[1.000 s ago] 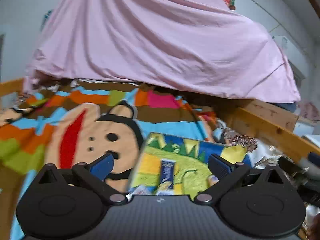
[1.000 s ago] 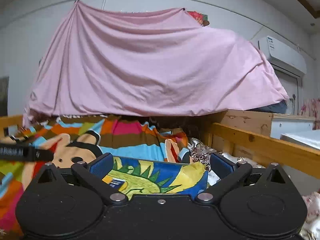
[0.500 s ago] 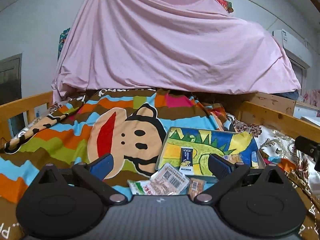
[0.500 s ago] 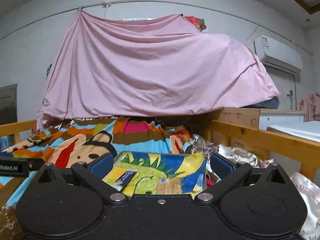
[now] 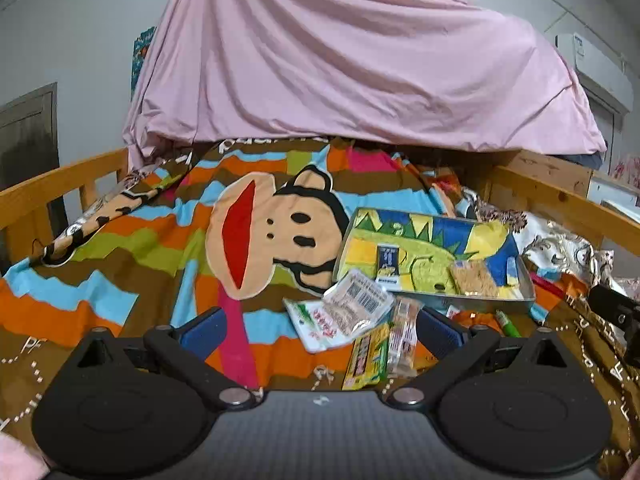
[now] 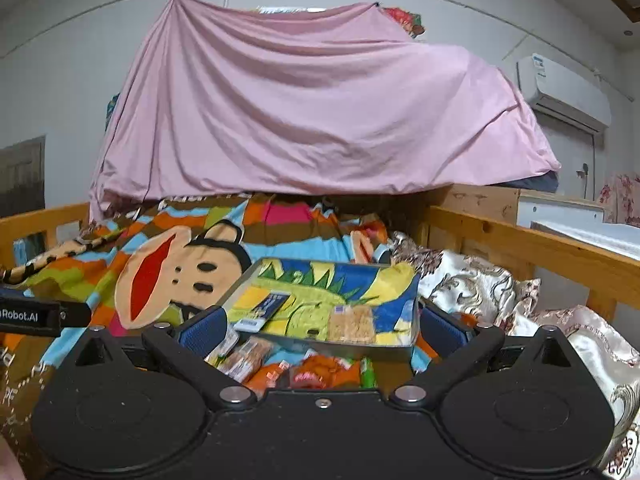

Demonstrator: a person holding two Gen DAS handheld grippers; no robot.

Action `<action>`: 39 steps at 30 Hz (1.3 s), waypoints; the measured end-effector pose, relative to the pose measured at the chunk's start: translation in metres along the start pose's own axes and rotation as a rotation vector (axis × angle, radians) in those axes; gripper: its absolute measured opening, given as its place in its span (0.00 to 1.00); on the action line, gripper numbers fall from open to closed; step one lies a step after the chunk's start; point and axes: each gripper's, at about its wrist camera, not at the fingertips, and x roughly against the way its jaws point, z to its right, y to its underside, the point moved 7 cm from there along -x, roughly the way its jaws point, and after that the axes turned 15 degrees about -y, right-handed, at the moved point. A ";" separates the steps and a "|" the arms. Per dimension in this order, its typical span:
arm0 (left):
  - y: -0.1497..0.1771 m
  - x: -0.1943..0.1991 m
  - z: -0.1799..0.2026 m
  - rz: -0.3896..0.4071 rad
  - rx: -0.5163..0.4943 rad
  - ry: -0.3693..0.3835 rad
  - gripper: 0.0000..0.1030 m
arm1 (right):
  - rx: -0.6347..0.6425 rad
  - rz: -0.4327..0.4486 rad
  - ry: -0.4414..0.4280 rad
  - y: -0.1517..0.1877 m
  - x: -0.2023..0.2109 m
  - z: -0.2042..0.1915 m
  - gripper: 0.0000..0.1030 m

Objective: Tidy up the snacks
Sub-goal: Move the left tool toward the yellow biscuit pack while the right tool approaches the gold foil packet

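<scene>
A shallow tray (image 5: 528, 284) (image 6: 276, 264) with a bright dinosaur print lies on the bed; inside it are a dark blue packet (image 5: 387, 261) (image 6: 267, 305) and a tan cracker pack (image 5: 471, 277) (image 6: 352, 323). Loose snack packets are piled in front of it: a clear barcode pack (image 5: 360, 300), a white-green one (image 5: 316, 322), a yellow bar (image 5: 366, 356) and orange wrappers (image 6: 316, 372). My left gripper (image 5: 320, 330) is open, above the pile. My right gripper (image 6: 322, 326) is open too, spanning the tray's near edge.
A striped monkey-print blanket (image 5: 160, 248) covers the bed. Wooden rails run along the left (image 5: 52, 188) and right (image 6: 552, 252). A pink sheet (image 5: 360, 60) hangs across the back. A floral cover (image 6: 480, 284) is bunched at the right. The other gripper's body shows at the left edge (image 6: 36, 316).
Both grippers have pulled back and tilted down, so the loose packets in front of the tray have come into view. Both jaws stay open.
</scene>
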 end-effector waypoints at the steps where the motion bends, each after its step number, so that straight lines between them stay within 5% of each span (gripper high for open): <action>1: 0.002 0.001 -0.001 -0.012 -0.011 -0.010 1.00 | 0.003 -0.018 -0.011 0.002 0.000 -0.004 1.00; 6: 0.008 -0.004 -0.001 -0.079 -0.086 -0.071 1.00 | 0.035 -0.079 -0.085 0.010 -0.004 -0.022 1.00; 12: 0.004 -0.019 0.009 -0.157 -0.143 0.008 1.00 | 0.040 -0.137 -0.132 0.013 -0.014 -0.030 1.00; 20: -0.014 -0.054 0.032 -0.131 -0.308 0.088 1.00 | 0.044 -0.233 -0.180 0.016 -0.050 -0.027 0.99; 24: -0.011 -0.083 0.053 -0.171 -0.384 0.201 1.00 | 0.074 -0.261 -0.224 0.021 -0.076 -0.030 0.99; 32: 0.014 -0.143 0.052 -0.449 -0.238 0.363 0.99 | 0.064 -0.398 -0.257 0.054 -0.117 -0.039 0.99; 39: 0.026 -0.172 0.061 -0.537 -0.199 0.444 0.99 | 0.008 -0.466 -0.265 0.079 -0.147 -0.042 0.99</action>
